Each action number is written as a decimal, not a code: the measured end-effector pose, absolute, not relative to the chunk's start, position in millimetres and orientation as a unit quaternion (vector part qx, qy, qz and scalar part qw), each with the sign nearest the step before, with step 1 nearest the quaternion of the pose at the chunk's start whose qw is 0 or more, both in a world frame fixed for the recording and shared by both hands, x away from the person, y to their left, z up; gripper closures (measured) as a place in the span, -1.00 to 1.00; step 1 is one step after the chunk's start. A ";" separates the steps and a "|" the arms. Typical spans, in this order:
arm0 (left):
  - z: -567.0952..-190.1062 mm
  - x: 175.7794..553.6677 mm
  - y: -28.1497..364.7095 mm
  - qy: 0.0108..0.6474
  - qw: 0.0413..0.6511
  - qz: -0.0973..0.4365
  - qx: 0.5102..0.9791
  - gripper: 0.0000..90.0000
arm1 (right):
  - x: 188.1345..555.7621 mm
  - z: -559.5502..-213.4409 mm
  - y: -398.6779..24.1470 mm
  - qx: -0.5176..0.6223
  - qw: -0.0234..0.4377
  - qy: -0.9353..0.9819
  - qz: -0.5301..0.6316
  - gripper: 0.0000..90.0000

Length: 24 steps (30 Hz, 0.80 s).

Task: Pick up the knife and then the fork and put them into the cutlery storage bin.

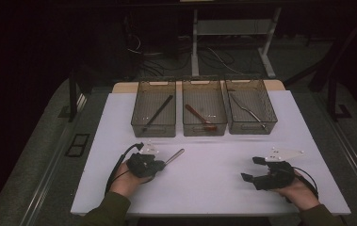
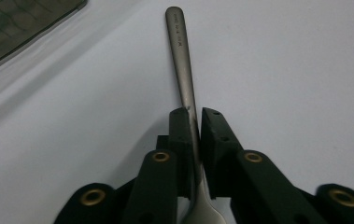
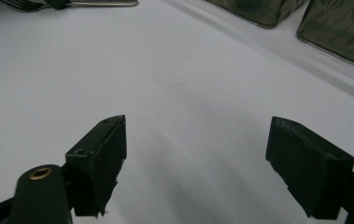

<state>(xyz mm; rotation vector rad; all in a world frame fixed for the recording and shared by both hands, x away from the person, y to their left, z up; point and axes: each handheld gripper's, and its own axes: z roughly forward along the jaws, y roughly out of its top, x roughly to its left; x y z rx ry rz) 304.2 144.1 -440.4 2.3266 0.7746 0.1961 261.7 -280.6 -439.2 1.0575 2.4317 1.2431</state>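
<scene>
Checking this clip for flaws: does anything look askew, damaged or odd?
Nothing stands out. The left gripper grips a metal fork by its handle; three bins sit in a neat row, one utensil each.

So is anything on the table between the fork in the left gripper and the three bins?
Nothing visible: the left gripper is shut on the fork, and bare table lies before the bins.

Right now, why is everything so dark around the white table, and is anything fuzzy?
High view: light falls on the white table, the room behind is nearly black, the three bins look dim. Left gripper view: the fork handle is sharp with a soft sheen, the nearest jaw parts blur. Right gripper view: the jaws cast faint shadows; far bins look soft.
</scene>
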 end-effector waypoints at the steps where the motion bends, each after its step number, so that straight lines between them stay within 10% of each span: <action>1: -440.1 304.4 144.0 0.292 0.333 0.076 0.893 0.85 | 262.0 -439.0 -280.7 0.357 0.106 0.826 0.424 -0.54; 24: -411.8 277.0 94.7 0.133 0.392 0.027 0.910 0.87 | 273.9 -401.6 -233.0 0.214 0.046 0.881 0.420 -0.44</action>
